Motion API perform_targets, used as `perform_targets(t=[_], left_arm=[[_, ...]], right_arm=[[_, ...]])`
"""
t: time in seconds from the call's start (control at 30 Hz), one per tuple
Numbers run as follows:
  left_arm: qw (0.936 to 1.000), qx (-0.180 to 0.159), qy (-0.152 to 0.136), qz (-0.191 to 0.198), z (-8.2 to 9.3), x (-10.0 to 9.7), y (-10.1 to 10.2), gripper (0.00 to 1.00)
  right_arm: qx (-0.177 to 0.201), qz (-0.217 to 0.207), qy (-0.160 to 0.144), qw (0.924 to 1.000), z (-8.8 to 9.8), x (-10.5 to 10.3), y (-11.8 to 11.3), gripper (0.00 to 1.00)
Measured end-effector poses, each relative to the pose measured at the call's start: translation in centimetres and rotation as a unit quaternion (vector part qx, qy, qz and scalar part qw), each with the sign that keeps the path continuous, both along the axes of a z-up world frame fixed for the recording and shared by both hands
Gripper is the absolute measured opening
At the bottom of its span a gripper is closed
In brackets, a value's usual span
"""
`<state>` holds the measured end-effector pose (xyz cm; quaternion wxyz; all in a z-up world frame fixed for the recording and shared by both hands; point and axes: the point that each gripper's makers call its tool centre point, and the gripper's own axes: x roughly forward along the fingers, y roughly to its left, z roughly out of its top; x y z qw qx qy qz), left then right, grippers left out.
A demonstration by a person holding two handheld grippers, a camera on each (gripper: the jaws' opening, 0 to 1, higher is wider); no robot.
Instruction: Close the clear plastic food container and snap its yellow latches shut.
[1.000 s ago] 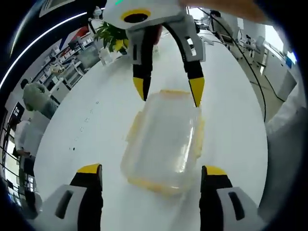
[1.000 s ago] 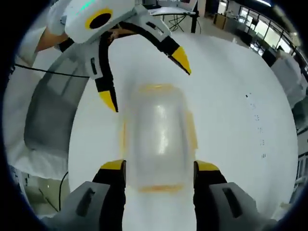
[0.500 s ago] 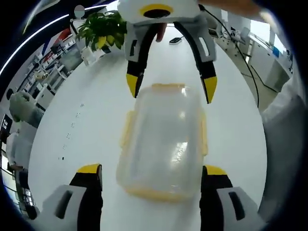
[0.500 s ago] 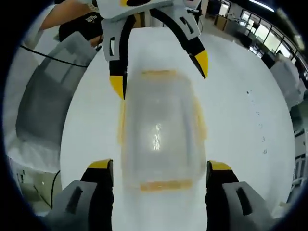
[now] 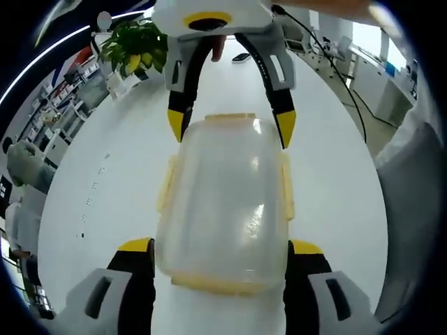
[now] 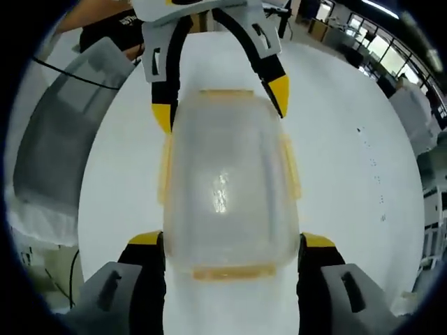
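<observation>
Clear plastic container with yellow latches rests on the white table — lid on. Left gripper and right gripper straddle opposite ends, jaws spread wide, gripping nothing.

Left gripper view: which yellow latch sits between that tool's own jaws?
The short-end latch at the bottom of the container, between the left tool jaws. The opposite end latch lies by the right tool; the side latches flank the long edges.

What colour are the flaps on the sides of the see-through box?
Yellow: the latches on the clear container, best seen in the left gripper view.
</observation>
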<state>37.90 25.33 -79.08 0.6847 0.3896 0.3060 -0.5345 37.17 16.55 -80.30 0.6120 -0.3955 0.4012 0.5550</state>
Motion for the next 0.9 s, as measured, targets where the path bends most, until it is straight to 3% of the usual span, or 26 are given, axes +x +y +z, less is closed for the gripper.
perform_targets(t=[0.27, 0.9], left_arm=[[0.9998, 0.014, 0.000, -0.014, -0.1, -0.6, 1.8, 0.73], [0.9995, 0.027, 0.002, 0.015, -0.2, -3.9, 12.4, 0.73]], right_arm=[[0.007, -0.032, 0.017, 0.9993, -0.7, -0.5, 2.7, 0.81], [0.017, 0.001, 0.025, 0.9995, -0.6, -3.2, 13.5, 0.82]])
